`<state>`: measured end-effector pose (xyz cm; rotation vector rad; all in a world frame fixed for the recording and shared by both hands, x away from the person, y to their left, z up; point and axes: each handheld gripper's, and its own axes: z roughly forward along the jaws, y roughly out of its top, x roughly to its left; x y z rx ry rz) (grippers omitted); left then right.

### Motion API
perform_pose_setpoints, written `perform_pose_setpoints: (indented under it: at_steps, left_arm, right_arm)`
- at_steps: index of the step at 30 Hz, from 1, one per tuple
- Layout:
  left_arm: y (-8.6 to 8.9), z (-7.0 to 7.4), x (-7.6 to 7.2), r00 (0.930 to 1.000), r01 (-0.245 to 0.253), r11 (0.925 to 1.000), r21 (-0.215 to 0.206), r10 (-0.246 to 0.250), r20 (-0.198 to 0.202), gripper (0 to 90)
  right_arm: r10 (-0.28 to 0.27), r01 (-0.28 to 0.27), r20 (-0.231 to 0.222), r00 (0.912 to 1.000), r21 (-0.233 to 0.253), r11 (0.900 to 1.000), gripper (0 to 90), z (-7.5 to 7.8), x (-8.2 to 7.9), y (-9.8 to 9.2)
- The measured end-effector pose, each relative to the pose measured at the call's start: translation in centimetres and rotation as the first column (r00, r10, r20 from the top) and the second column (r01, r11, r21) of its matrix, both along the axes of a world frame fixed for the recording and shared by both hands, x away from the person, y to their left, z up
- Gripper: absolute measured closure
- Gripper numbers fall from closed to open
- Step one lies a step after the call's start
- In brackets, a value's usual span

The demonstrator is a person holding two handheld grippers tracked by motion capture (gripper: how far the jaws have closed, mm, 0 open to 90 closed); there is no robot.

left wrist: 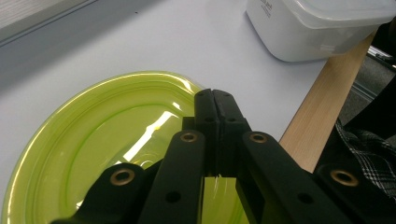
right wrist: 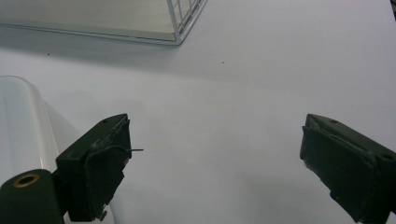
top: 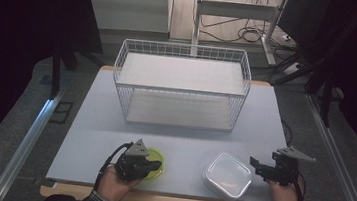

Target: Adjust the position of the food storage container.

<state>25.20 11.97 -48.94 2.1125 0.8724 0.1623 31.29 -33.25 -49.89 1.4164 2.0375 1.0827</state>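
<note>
A translucent yellow-green plate (top: 157, 154) lies near the table's front edge, left of centre. My left gripper (top: 154, 166) rests over it with its jaws pressed together. In the left gripper view the gripper (left wrist: 215, 97) is shut above the plate's (left wrist: 107, 135) right rim, with nothing visible between the tips. A white lidded plastic container (top: 228, 175) sits to the right. My right gripper (top: 266, 162) hovers just right of it, open. In the right gripper view the gripper (right wrist: 215, 158) has bare table between its jaws, and the container (right wrist: 18, 121) is at the left edge.
A white wire basket (top: 180, 88) stands at the table's far middle, its corner (right wrist: 182, 18) ahead of the right gripper. The container (left wrist: 317, 28) lies beyond the plate, near the wooden front edge (left wrist: 308, 135). Cables and a frame sit behind the table.
</note>
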Motion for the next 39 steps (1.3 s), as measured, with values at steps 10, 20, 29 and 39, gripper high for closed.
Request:
perform_pose_setpoints:
  at_steps: [10, 20, 29, 39]
  left_arm:
    - [-2.1, 0.5, -0.9, 0.9987, 0.049, 0.9982, -0.034, -0.048, 0.014, 89.7]
    - [-2.1, 0.1, -0.7, 0.9998, 0.012, 0.9992, 0.039, -0.012, 0.018, 90.0]
    - [0.2, 0.1, -0.1, 0.9978, -0.065, 0.9952, 0.073, 0.064, 0.018, 90.0]
    - [3.9, -0.2, 0.5, 0.9872, -0.159, 0.9801, 0.119, 0.159, 0.009, 89.8]
  right_arm:
    - [0.002, -0.002, -0.006, 1.0, 0.001, 1.0, 9.5, 0.0, 0.0, 0.0]
    - [0.004, -0.004, -0.011, 0.9999, 0.001, 1.0, 9.6, -0.1, 0.1, 0.0]
    - [0.004, -0.004, -0.011, 0.9999, 0.007, 1.0, 9.7, -0.1, 0.0, -0.1]
    - [0.005, -0.005, -0.015, 0.9999, 0.004, 1.0, 9.7, -0.1, 0.0, 0.0]
